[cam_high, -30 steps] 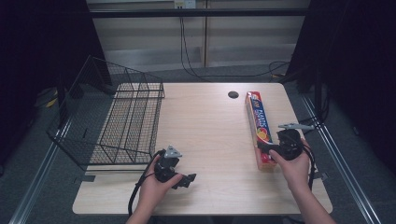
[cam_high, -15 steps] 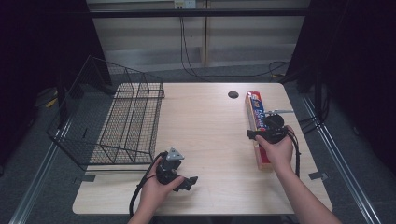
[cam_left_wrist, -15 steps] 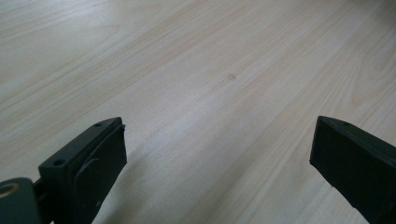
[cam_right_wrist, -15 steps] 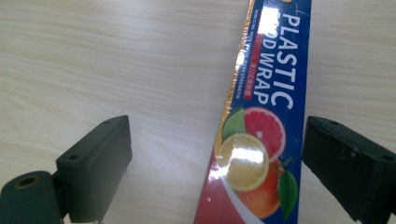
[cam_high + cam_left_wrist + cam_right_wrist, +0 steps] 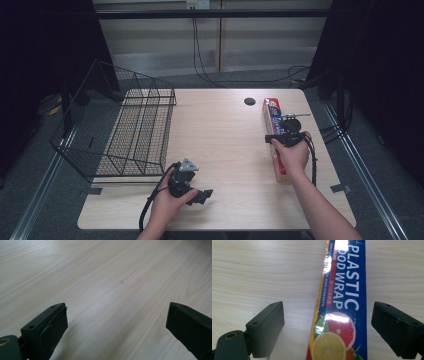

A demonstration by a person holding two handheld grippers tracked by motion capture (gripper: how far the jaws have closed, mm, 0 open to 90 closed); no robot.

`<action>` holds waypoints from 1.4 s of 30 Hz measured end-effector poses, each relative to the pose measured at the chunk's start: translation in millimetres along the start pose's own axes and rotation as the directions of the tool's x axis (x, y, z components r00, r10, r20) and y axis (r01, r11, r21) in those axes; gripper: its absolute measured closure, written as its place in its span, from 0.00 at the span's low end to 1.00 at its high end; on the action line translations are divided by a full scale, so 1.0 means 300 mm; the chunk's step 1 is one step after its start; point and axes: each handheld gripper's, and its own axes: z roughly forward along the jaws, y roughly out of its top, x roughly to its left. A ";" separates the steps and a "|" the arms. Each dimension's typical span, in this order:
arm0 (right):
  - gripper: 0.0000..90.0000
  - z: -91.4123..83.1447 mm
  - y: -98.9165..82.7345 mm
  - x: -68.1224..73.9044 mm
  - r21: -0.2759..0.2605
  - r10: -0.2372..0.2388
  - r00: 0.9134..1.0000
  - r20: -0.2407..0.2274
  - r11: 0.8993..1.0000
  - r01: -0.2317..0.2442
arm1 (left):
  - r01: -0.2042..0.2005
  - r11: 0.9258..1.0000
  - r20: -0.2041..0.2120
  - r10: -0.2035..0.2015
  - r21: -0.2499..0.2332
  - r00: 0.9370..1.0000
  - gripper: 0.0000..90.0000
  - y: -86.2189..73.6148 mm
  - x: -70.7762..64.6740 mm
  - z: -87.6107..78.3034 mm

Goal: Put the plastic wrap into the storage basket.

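Dim surroundings, evenly lit table (image 5: pixel 225 125), glare on the wrap box (image 5: pixel 342 245)

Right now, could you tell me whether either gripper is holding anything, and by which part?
Nothing is held. The right gripper straddles the plastic wrap box with open jaws; the left gripper is open over bare table.

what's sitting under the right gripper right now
A long plastic wrap box lies flat on the wooden table, between the open jaws of the right gripper, which have just been closing. Neither pad touches it. Its near stretch is covered by the hand.
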 end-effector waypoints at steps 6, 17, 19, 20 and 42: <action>0.14 0.007 0.003 -0.016 0.014 0.018 1.000 0.002 1.000 -0.018 | 0.002 1.000 0.003 -0.002 0.002 1.000 0.04 0.001 -0.002 0.003; 0.18 0.014 -0.006 -0.012 0.048 0.047 0.999 -0.009 0.998 -0.047 | 0.002 1.000 -0.001 -0.002 0.011 1.000 0.04 0.001 -0.004 -0.001; 0.19 0.018 -0.008 -0.011 0.055 0.053 0.999 -0.008 0.997 -0.052 | 0.001 1.000 -0.002 -0.001 0.012 1.000 0.04 0.001 -0.004 -0.001; 0.20 0.021 -0.009 -0.012 0.057 0.049 0.999 -0.006 0.997 -0.049 | 0.000 1.000 0.000 0.000 0.004 1.000 0.04 0.000 -0.004 0.002; 0.43 0.057 -0.006 -0.023 0.120 0.070 0.997 0.037 0.990 -0.074 | 0.004 1.000 0.003 -0.004 0.014 1.000 0.04 0.000 -0.005 0.007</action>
